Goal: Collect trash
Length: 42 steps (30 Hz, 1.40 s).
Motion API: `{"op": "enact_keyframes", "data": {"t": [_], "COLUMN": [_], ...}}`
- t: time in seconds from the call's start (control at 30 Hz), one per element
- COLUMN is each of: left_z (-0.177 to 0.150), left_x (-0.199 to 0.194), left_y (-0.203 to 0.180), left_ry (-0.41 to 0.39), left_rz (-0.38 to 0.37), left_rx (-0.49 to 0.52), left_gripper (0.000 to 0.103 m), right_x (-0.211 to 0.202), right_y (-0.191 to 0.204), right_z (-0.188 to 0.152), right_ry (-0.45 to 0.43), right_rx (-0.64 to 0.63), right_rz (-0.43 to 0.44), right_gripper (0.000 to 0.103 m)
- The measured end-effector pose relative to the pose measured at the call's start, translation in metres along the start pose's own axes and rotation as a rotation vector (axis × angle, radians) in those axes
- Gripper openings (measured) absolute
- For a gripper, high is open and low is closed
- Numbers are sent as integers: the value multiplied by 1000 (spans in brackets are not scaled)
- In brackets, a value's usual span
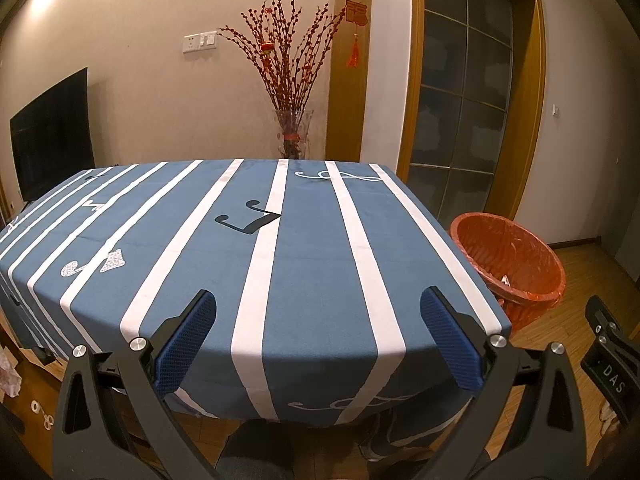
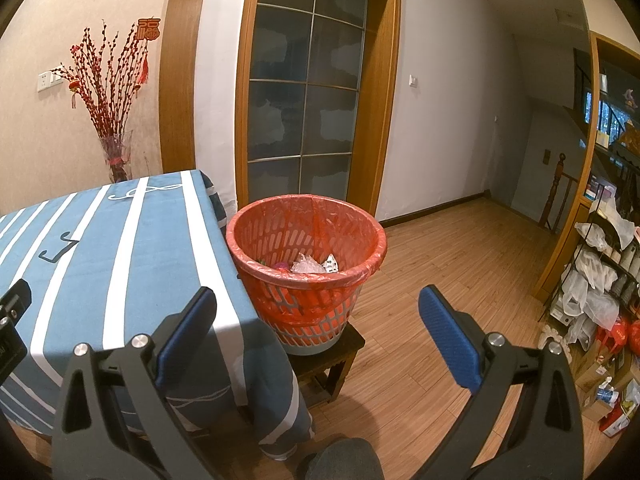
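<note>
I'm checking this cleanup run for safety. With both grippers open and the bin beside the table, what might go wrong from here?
1. The trash basket stands on a small stool that looks barely wider than its base; a bump from the right gripper might tip it.
2. The tablecloth hangs over the table edge right against the basket; the fingers could snag it.
3. The left gripper holds nothing, and no trash shows on the cloth, so any further grasp may close on fabric.

Matt cloth tablecloth [image 1: 304,264], glossy plastic bin liner [image 2: 308,216]
</note>
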<state>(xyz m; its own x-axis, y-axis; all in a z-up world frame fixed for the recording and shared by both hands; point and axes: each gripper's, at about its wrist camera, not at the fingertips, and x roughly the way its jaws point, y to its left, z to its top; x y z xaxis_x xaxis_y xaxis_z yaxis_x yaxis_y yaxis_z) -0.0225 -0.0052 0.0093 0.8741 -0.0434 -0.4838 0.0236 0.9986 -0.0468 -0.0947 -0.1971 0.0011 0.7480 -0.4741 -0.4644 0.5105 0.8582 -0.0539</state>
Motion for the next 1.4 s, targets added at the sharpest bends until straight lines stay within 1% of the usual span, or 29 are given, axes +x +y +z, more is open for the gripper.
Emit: {"op": "enact_keyframes", "data": {"t": [1.4], "left_z": [-6], "left_x": [1], "left_y": [0], "left_ry": [10], "left_rz": [-1], "left_rx": [1], "left_gripper": [100], "right_x": [0], "right_y": [0], "right_z": [1], "right_ry": [2], "right_rx": [0], "right_rz": [1], "right_gripper": [99]}}
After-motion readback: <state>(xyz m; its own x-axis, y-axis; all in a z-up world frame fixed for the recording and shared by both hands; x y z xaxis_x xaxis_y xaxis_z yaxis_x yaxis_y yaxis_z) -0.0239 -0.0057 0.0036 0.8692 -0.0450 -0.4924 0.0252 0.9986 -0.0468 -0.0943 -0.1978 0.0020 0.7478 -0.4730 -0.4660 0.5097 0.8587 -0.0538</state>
